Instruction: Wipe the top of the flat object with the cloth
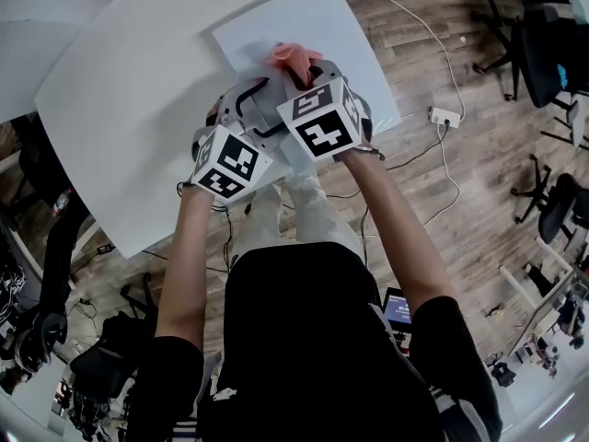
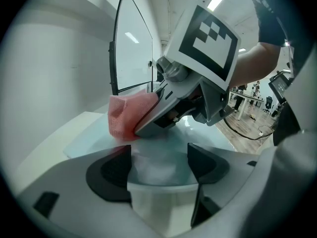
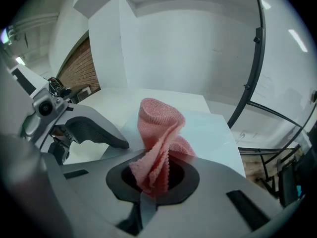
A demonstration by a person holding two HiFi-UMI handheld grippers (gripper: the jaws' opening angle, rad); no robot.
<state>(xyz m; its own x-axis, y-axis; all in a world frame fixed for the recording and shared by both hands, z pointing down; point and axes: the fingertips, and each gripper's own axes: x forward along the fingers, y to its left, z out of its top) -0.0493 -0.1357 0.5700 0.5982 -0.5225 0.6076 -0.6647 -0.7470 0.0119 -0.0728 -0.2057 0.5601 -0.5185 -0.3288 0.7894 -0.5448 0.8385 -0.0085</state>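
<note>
Ahead of both tongs, head view: pale flat object on white tabletop; pink cloth bunched on it at the tip of right tongs; left tongs just beside, on the left.
Hidden, head view: both tips and the contact spot, masked by the marker cubes.
Left gripper view: left tongs spread apart, gripping nothing; near edge of flat object under the gap, contact impossible to tell.
Risk, left: unpinned flat object sliding with the wipe; bumping the right tongs close ahead.
Right gripper view: right tongs clamped on the cloth's lower folds, the rest standing loose above.
Risk, right: only a small patch wiping; folds pulled out of the pinch; bare tips scraping the surface.
</note>
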